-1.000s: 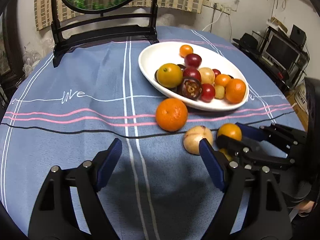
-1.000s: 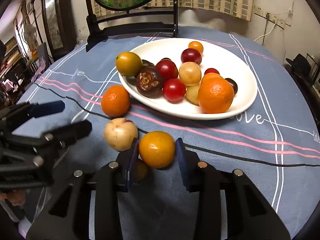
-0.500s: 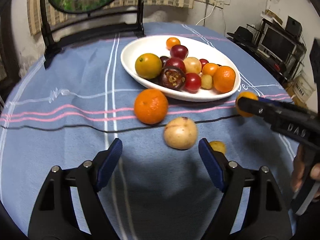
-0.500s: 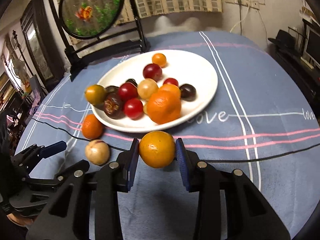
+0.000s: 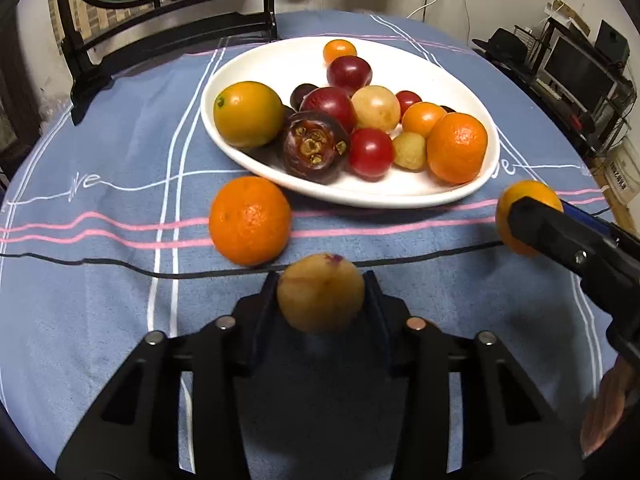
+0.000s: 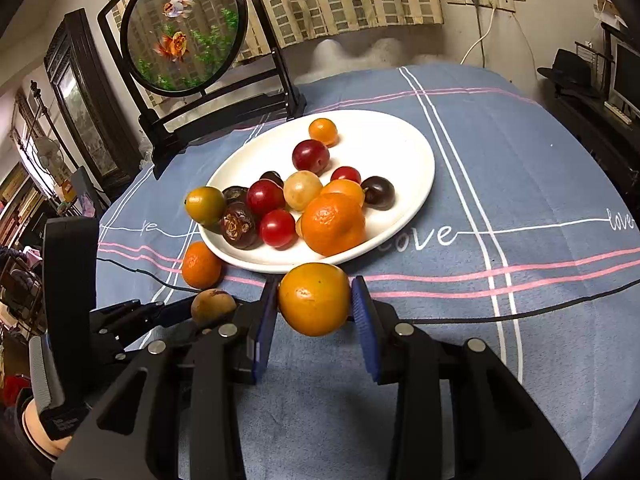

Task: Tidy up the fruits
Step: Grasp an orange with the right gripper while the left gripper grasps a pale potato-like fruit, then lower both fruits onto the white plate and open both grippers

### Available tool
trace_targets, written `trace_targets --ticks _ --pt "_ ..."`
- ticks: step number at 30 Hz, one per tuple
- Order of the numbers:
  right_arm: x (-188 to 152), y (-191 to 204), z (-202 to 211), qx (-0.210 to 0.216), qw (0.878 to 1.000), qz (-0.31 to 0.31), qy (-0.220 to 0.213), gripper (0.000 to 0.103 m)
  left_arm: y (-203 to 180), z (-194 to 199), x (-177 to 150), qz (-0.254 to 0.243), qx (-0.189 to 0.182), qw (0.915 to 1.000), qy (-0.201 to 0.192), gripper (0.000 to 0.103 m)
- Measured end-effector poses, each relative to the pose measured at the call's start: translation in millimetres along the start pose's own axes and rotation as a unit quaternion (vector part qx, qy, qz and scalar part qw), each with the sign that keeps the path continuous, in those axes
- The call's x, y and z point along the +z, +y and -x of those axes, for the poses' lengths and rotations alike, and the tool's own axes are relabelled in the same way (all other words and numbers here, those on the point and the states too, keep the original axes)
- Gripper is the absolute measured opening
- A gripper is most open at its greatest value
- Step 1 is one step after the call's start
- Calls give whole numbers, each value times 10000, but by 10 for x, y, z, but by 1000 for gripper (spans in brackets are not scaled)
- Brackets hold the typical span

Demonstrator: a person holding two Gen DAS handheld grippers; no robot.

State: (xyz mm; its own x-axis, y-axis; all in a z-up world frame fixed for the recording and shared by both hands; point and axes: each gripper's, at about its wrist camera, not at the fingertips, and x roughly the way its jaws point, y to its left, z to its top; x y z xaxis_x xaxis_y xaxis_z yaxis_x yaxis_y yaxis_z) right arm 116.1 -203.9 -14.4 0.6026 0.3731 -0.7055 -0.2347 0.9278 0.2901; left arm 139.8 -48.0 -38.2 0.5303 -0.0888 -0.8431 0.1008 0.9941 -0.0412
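Observation:
My left gripper [image 5: 321, 292] is shut on a tan-yellow round fruit [image 5: 320, 292], low over the cloth; it also shows in the right wrist view [image 6: 213, 306]. My right gripper [image 6: 315, 305] is shut on a yellow-orange citrus [image 6: 314, 304] and holds it above the cloth just in front of the white plate [image 6: 404, 152]; the citrus also shows in the left wrist view [image 5: 520, 208]. The plate [image 5: 280, 60] holds several fruits. A loose orange mandarin [image 5: 250, 221] lies on the cloth by the plate's near-left rim.
The round table wears a blue cloth [image 6: 520, 200] with pink and white stripes. A black stand with a round goldfish screen [image 6: 182, 28] stands behind the plate. Shelves and a monitor [image 5: 576, 68] are off to the right.
My left gripper moved forward and shut on the tan-yellow fruit. My right gripper carried the citrus up and closer to the plate's front rim.

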Motion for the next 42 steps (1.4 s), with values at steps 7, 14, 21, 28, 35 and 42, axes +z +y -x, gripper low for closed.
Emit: trace_targets --ticks 7,14,21,28,35,42 --pt "-6 4 -12 -57 10000 14 -12 37 94 175 -71 78 -158 9998 -70 42" --pt "-2 91 54 -222 9986 293 -369 38 155 519 83 -92 -196 9986 -491 42" --pt "152 219 37 -357 9967 589 -432 38 240 623 471 -151 -149 9971 -730 42" --pt "488 367 -84 -491 9912 1096 -557 37 263 424 868 -145 18 9973 -718 42" --pt "640 421 -431 -811 9843 1467 -554 49 262 215 1088 -231 392 9940 -990 81" --pt "615 378 -381 -694 9856 1399 -650 52 194 351 1052 -504 433 9893 -1301 86"
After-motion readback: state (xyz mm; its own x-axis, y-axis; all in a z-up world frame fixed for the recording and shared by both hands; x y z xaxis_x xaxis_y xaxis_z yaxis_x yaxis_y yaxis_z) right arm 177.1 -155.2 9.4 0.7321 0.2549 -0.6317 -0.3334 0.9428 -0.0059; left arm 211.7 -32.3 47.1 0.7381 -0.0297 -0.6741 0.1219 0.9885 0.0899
